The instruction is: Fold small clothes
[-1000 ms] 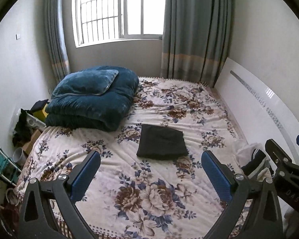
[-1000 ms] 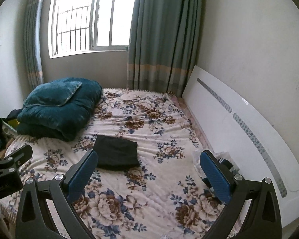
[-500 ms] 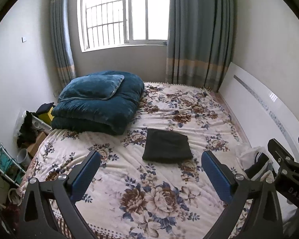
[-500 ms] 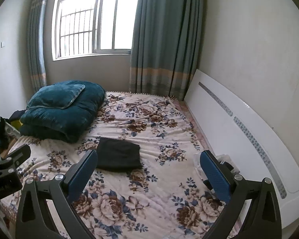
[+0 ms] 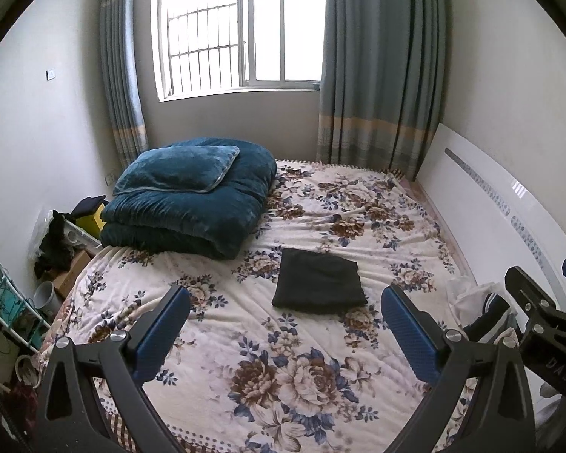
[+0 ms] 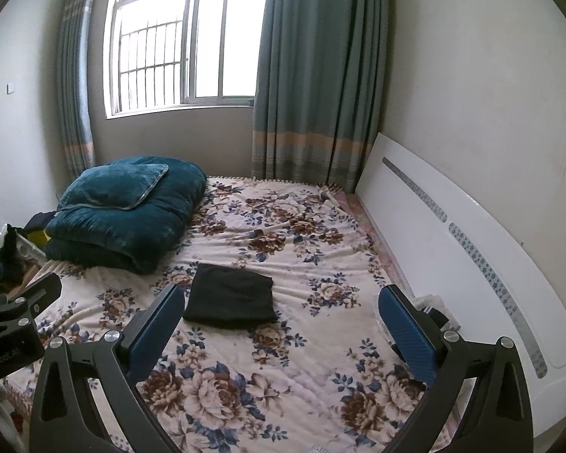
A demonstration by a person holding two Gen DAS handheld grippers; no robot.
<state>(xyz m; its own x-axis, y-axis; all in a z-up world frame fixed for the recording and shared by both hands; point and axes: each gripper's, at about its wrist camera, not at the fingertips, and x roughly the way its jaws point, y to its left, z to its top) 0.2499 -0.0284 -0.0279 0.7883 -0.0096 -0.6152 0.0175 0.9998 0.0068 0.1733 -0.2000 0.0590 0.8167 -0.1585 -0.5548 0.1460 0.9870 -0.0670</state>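
Both grippers hover above the near end of the bed (image 5: 358, 204), well apart from any cloth. Left gripper (image 5: 281, 324): jaws spread wide, nothing between the blue pads. Right gripper (image 6: 279, 322): same, wide open and empty. The dark garment (image 5: 318, 281) lies flat on the floral bedspread mid-bed, already a neat rectangle, edges squared, just in front of the folded teal quilt (image 5: 192, 204) with a pillow (image 5: 177, 168) on top. My read: this piece looks done, so the step in hand is between items, either finishing up or going for the next one. At the right edge of the bed, near the white headboard panel (image 6: 452, 234), sits a pale bag or bundle with dark cloth in it (image 5: 483, 307); can't tell exactly what's inside. If more clothes remain, the next move calls for swinging the right gripper over there, pinching a loose edge and dragging it onto open bedspread. Clutter on the floor at left, not relevant.
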